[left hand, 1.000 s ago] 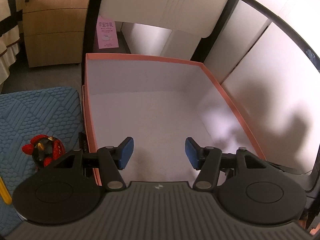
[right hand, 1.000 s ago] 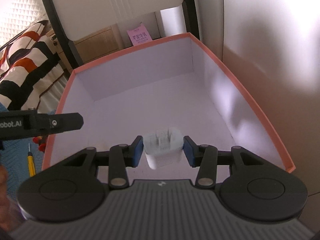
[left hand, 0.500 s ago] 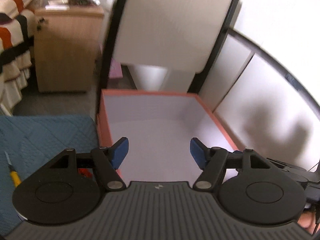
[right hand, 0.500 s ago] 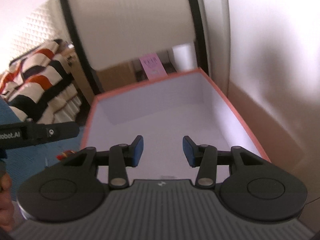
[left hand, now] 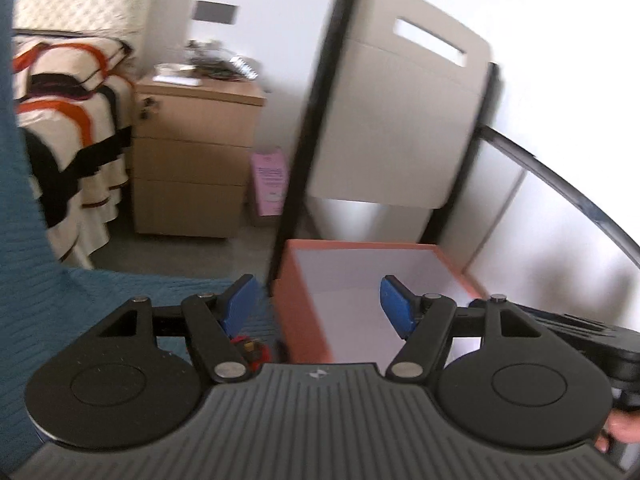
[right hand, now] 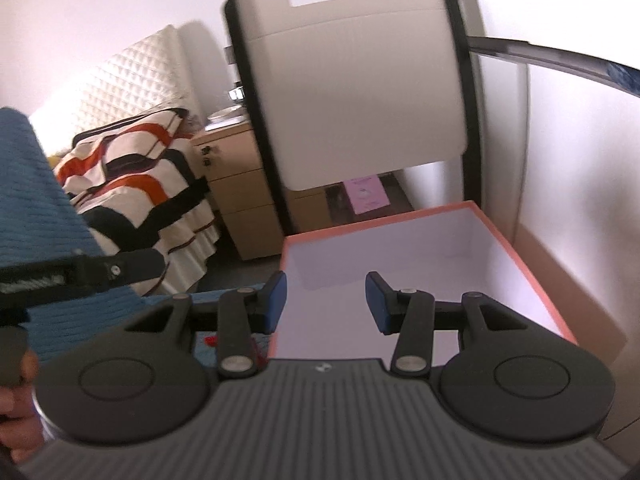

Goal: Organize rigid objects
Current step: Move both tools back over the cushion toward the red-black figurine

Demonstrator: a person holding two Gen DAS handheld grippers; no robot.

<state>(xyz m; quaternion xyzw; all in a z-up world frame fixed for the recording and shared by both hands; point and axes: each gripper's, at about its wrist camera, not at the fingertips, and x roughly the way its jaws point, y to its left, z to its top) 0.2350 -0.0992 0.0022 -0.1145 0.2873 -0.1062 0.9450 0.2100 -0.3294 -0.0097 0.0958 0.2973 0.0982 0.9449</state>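
Observation:
An orange box with a white inside stands on the floor beside a blue mat; what shows of its inside is bare. My left gripper hangs open above the box's near left corner, nothing between its blue pads. A red toy lies on the mat, half hidden under the left finger. My right gripper is open too, above the box, empty. Each view catches the other gripper at its edge, held by a hand.
A chair with a white back and black frame stands just behind the box. Left of it are a wooden drawer cabinet, a pink card and a bed with a striped blanket. A pale wall panel runs along the box's right side.
Both grippers rose and tilted up, so the box sank low in view. The white block between the right fingers a second ago is gone from sight. The left jaws widened slightly.

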